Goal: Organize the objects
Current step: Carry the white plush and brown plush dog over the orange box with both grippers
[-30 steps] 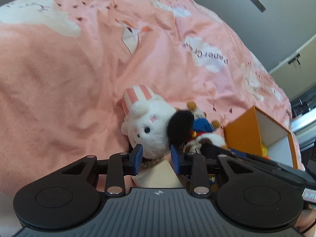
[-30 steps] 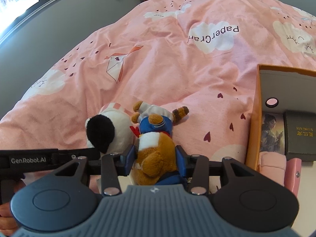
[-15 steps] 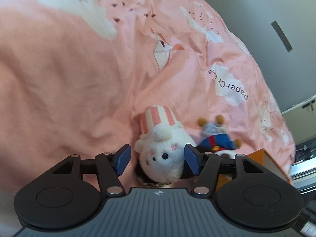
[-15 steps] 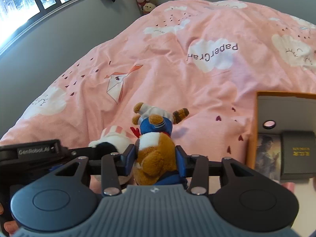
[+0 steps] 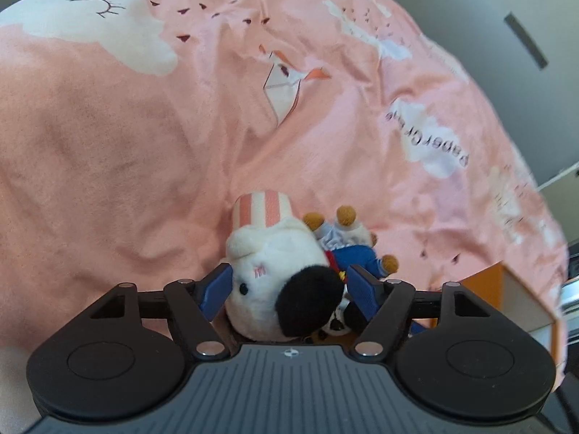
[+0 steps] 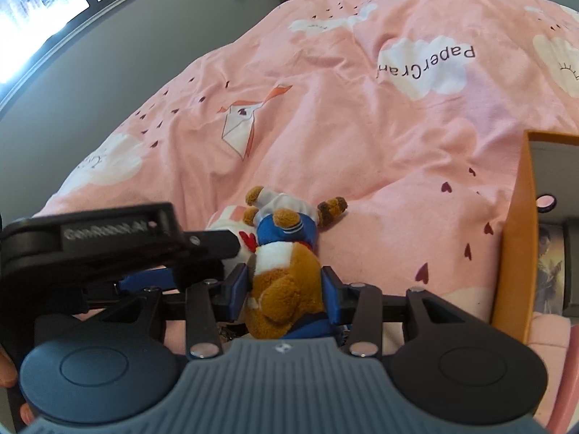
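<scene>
Left gripper (image 5: 287, 291) stands wide, jaws opening, the white plush (image 5: 275, 282) between its pads without being pressed. Just right of it, the right gripper (image 6: 286, 289) clamps the brown bear (image 6: 286, 289). Both toys lie on the pink bed (image 6: 362, 137), the orange box (image 6: 515, 246) at far right.

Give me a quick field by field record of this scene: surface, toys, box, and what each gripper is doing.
surface: pink bedspread with cloud prints
toy 1: white plush with black ear and striped hat
toy 2: brown plush in blue outfit
box: orange box, open, at right
left gripper: jaws opening, white plush between them, pads not pressing
right gripper: shut on brown plush
</scene>
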Tool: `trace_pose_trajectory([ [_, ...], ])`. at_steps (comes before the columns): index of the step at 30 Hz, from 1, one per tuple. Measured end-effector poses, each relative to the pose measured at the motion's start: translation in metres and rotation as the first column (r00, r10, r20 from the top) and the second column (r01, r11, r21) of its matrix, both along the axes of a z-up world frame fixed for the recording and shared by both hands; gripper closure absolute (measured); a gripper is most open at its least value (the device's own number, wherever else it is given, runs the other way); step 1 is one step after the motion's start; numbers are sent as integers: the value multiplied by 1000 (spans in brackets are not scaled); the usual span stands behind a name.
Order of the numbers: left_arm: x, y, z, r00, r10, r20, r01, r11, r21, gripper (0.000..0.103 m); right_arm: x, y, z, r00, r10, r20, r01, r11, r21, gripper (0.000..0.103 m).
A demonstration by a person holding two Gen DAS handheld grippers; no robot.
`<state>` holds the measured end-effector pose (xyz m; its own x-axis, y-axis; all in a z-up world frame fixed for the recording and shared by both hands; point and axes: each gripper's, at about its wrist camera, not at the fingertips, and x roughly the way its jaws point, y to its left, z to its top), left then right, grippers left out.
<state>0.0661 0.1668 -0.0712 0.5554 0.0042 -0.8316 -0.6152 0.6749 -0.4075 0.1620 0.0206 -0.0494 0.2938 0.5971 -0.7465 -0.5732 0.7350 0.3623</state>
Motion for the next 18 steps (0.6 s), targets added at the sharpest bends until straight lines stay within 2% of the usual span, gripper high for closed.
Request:
trace_pose_trajectory([
  [3,5,-3,-7,999,-21,-45,23,999,41,26,1,2,-6,1000,0,-16,0,1000,-9,58],
  [5,5,-4,-9,999,-35,-42,37,998,58,26,0,3,-7,1000,4,-16,-4,1000,-16,58],
  [6,6,-4,-9,998,-45,-39,47,997,67,31,-1,3,-7,1000,6,-12,-6,1000,-22,58],
  [9,7,-7,-10,996,-78,-38,82,992,92,34,-1,3,-7,1000,6,-12,-6,1000,-27,58],
  [14,-3,-5,-4,993,-115,2,114,988,100,38,-2,-5,-1,1000,-18,-7,18,1000,-15,59],
  [18,-14,-11,9,989,-144,26,139,981,138,38,-4,-22,10,998,-55,11,55,998,12,59],
])
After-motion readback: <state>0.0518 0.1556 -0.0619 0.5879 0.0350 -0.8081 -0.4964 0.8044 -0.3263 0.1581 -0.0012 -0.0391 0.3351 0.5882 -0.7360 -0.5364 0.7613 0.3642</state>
